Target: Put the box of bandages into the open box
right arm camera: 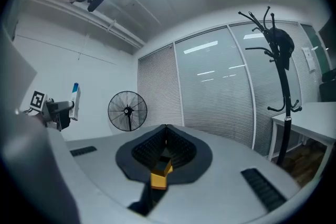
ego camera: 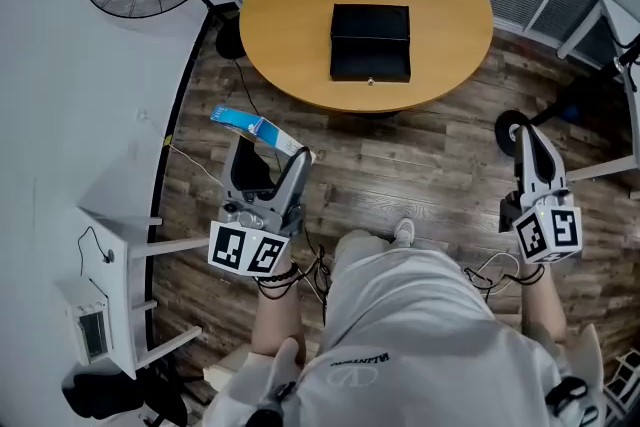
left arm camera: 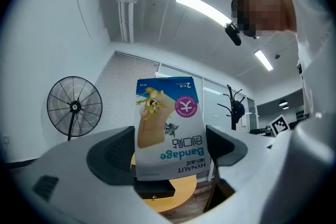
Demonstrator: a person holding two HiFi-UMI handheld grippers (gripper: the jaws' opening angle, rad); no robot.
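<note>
The carry step is in hand: the left claw (ego camera: 270, 155) is clenched on the bandage box (left arm camera: 169, 128), holding it above the floor (ego camera: 430, 165), well apart from the open box (ego camera: 370, 42) on the round worktop (ego camera: 290, 5); the right claw (right arm camera: 165, 143) is clenched on nothing, off to the side; next, I judge, the left must reach forward over the open box, lower the bandage box inside, then let go.

Left gripper (ego camera: 268, 157) held forward, jaws clamped on bandage box (left arm camera: 169, 128), right gripper (ego camera: 527, 137) forward, jaws pressed together.
</note>
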